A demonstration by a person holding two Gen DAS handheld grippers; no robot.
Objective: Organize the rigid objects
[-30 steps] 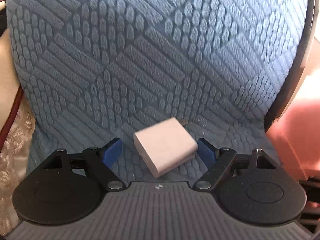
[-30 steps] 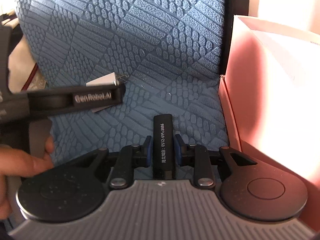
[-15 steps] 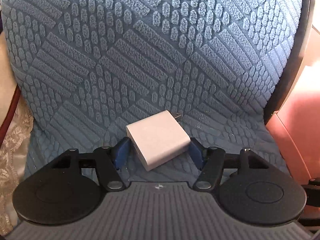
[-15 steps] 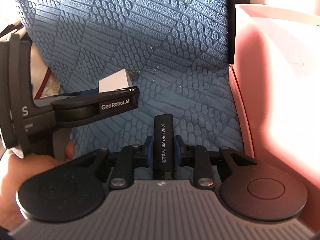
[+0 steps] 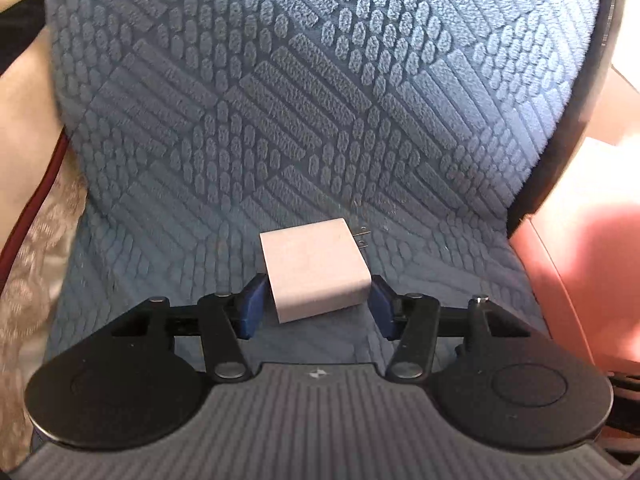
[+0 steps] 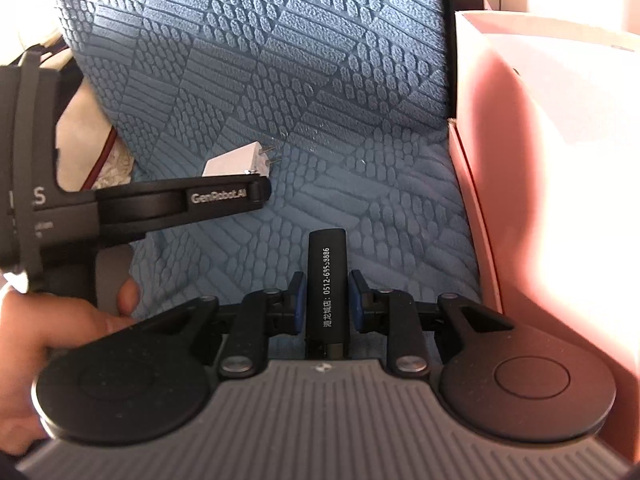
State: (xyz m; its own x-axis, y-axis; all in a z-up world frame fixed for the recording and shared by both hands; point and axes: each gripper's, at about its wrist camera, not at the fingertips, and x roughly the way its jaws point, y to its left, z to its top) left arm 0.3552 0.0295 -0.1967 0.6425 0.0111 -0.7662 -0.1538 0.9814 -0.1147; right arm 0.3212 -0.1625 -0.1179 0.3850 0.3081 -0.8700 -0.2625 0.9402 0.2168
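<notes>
A white plug adapter point(image 5: 316, 268) with two metal prongs sits between the blue pads of my left gripper point(image 5: 316, 304). The pads press on its two sides, and it seems lifted a little off the blue textured seat cushion point(image 5: 320, 120). The adapter also shows in the right wrist view point(image 6: 236, 162), behind the left gripper's black finger point(image 6: 208, 200). My right gripper point(image 6: 326, 300) is shut on a black lighter point(image 6: 326, 280) with white printed digits, which points forward above the cushion.
A pink open box point(image 6: 560, 180) stands against the cushion's right side; its wall shows in the left wrist view point(image 5: 580, 260). A dark chair frame point(image 6: 456, 40) runs behind it. Beige patterned fabric point(image 5: 32, 260) lies left. A hand point(image 6: 60, 340) holds the left gripper.
My left gripper has closed from wide open onto the white adapter and raised it slightly. The right gripper keeps the lighter and has shifted a little.
</notes>
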